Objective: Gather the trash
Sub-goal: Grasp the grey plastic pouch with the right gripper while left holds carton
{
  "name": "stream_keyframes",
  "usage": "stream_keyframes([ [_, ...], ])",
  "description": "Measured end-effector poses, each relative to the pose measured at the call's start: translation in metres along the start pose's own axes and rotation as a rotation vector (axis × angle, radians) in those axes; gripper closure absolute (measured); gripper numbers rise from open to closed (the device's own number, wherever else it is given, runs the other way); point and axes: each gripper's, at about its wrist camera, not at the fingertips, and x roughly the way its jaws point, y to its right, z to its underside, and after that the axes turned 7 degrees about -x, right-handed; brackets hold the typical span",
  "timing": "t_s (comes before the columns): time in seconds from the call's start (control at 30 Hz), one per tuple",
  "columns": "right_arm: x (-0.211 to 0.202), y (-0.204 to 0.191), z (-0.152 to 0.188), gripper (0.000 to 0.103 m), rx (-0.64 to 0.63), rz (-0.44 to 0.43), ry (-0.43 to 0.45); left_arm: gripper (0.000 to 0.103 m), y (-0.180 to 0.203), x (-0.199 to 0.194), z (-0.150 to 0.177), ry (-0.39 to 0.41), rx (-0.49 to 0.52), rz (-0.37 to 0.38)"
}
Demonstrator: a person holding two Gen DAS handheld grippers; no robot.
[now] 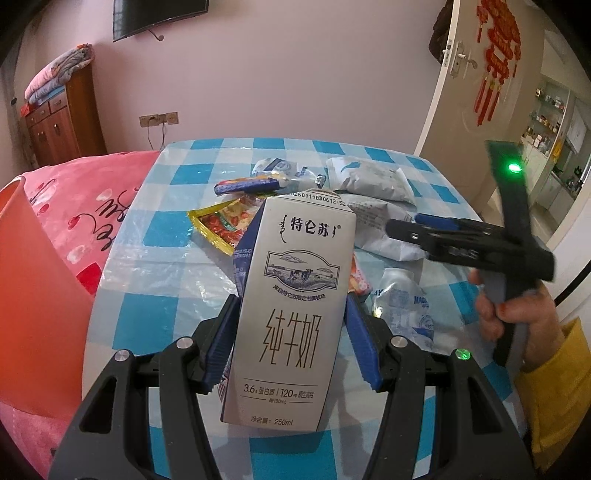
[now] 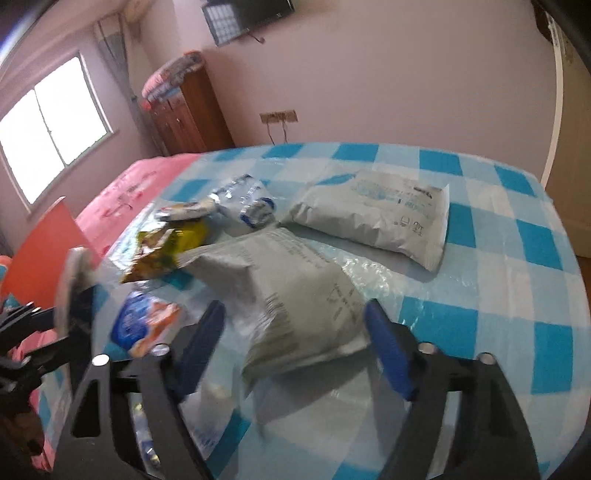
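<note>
1. The milk carton [image 1: 291, 314] is standing upright above the checked table [image 1: 155, 236], clamped in the left gripper [image 1: 291, 347].
2. The right gripper [image 2: 295, 350], jaws apart, is straddling a grey mailer bag [image 2: 291, 295] without pressing it.
3. Wrappers [image 1: 221, 221] are lying behind.

We are in a home bedroom: a bed with a pink floral cover [image 1: 92, 206] sits beside the checked table [image 1: 177, 258]. We see a wall-mounted television [image 1: 159, 14], a wooden dresser [image 1: 62, 122] topped with folded quilts [image 1: 55, 74], and red knot decorations [image 1: 498, 55] by the door.
</note>
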Motion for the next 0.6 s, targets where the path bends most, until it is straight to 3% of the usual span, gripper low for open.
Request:
stream_keyframes([
  [0.33,0.033,-0.005,-0.016,0.019,-0.078,-0.040,-0.060,0.045,0.000,0.003,-0.001,-0.006,-0.005,0.016],
  [0.43,0.033,-0.013,-0.016,0.028,-0.099,-0.020,-0.065,0.045,-0.001,0.005,-0.001,-0.009,-0.008,0.017],
  [0.6,0.028,-0.018,-0.012,0.033,-0.089,-0.023,-0.066,0.045,-0.001,0.004,-0.002,-0.006,-0.013,0.020],
])
